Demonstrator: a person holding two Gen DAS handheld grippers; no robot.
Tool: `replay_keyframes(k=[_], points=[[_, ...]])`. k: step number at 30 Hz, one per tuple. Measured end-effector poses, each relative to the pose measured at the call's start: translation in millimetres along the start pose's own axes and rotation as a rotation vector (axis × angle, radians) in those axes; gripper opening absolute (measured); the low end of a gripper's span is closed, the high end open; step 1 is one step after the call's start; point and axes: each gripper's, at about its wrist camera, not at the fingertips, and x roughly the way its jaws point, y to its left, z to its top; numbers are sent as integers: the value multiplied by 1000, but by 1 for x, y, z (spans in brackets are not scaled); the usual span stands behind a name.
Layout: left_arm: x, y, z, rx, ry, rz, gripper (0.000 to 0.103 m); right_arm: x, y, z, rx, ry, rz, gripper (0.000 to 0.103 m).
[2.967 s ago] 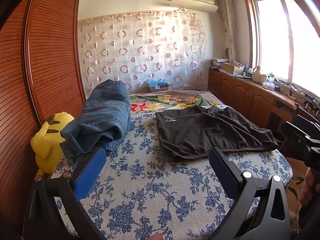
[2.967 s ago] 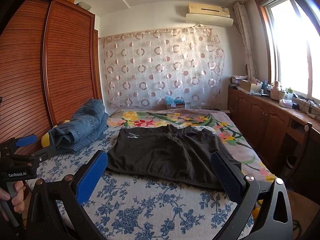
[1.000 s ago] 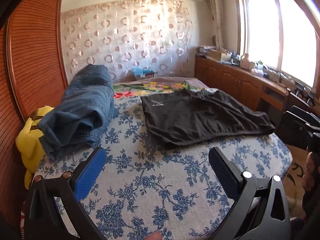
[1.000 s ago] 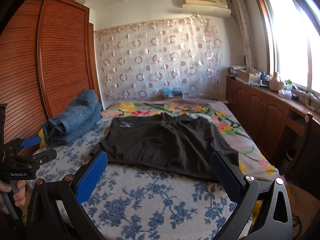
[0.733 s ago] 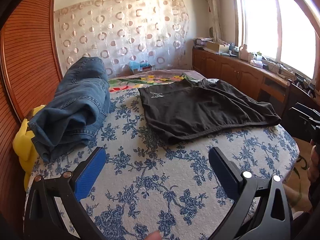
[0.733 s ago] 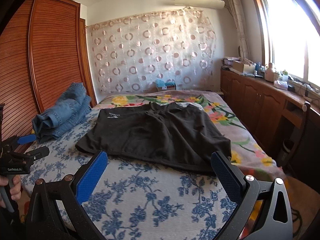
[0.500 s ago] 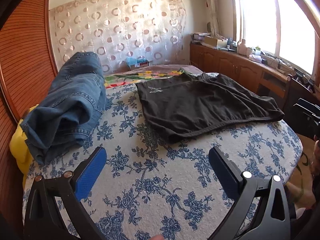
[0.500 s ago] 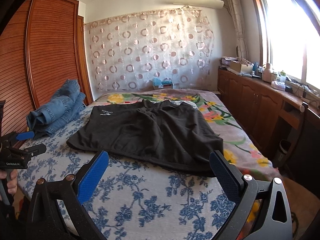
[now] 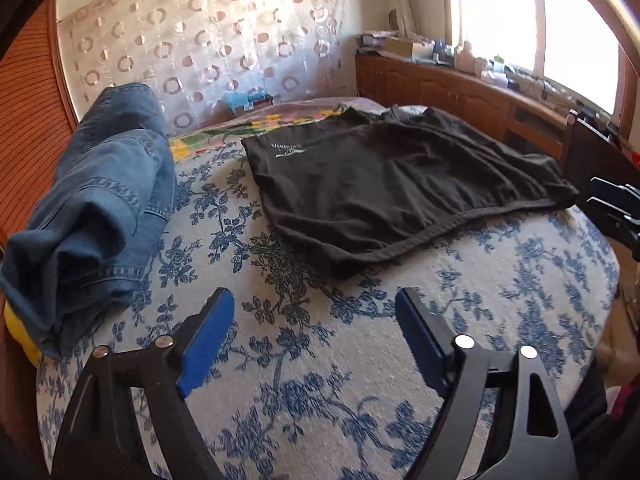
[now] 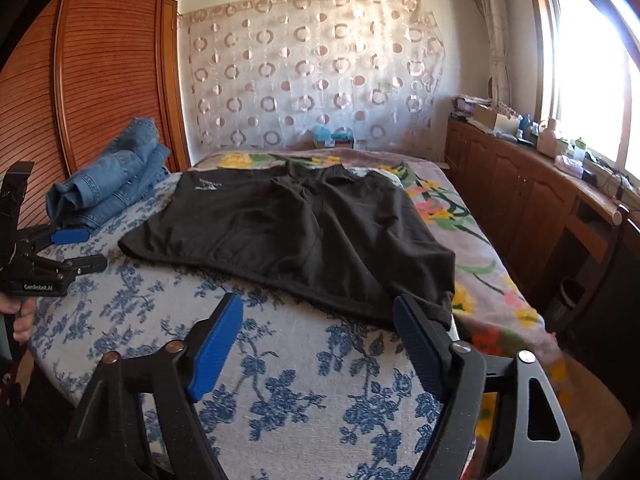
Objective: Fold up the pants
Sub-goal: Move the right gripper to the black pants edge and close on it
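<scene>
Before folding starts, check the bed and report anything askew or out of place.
The black shorts lie flat but skewed on the bedspread, one corner reaching its edge. The jeans sit in a rumpled heap on a yellow plush toy. Nothing looks spilled or damaged.

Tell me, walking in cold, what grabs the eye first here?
Black pants lie spread flat mid-bed on the blue-flowered bedspread. A heap of blue jeans sits beside them by the wooden wardrobe. Nearest the viewer, the right tongs and left tongs are closing, nothing between them.
</scene>
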Motion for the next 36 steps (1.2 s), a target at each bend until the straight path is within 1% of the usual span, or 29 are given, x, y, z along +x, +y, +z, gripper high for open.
replay_keyframes(k=[2, 3, 5, 8, 10, 12, 14, 15, 17, 23, 26, 27, 29, 30, 31, 32, 33, 35, 36], points=[[5, 2, 3, 2, 6, -5, 76, -2, -5, -1, 6, 11, -4, 73], [8, 3, 6, 0, 7, -3, 74, -3, -7, -1, 8, 15, -8, 73], [15, 7, 10, -9, 14, -5, 67, -5, -10, 1, 16, 23, -18, 73], [26, 10, 14, -10, 41, 8, 59, -11, -16, -1, 27, 29, -27, 73], [31, 10, 15, -6, 59, 7, 57, -14, -14, -2, 30, 31, -35, 73], [30, 11, 16, -12, 55, -6, 57, -19, -15, -3, 30, 33, -42, 73], [31, 11, 18, -16, 51, -14, 53, -20, -17, -5, 28, 37, -48, 72], [30, 11, 19, -17, 48, -16, 53, -21, -18, -5, 26, 42, -52, 72], [29, 10, 21, -13, 44, -20, 49, -20, -19, -5, 20, 57, -59, 67], [34, 8, 28, -10, 44, -17, 47, -17, -19, 2, -3, 102, -109, 63], [36, 9, 30, -11, 46, -19, 46, -19, -21, 5, 10, 120, -124, 61], [37, 9, 30, -11, 45, -20, 45, -21, -23, 5, 20, 124, -126, 59], [37, 10, 31, -12, 40, -17, 38, -18, -21, 13, 31, 127, -125, 55], [38, 10, 32, -10, 40, -19, 37, -19, -20, 15, 31, 127, -126, 53], [39, 10, 32, -10, 40, -24, 33, -18, -18, 15, 29, 129, -127, 50], [39, 10, 32, -14, 41, -34, 28, -12, -15, 19, 25, 137, -129, 44], [40, 11, 32, -18, 42, -43, 26, -11, -13, 20, 23, 146, -130, 41], [39, 11, 32, -24, 34, -55, 17, -7, -12, 21, 28, 154, -114, 23], [37, 10, 33, -24, 29, -55, 15, -8, -10, 22, 32, 154, -106, 22]])
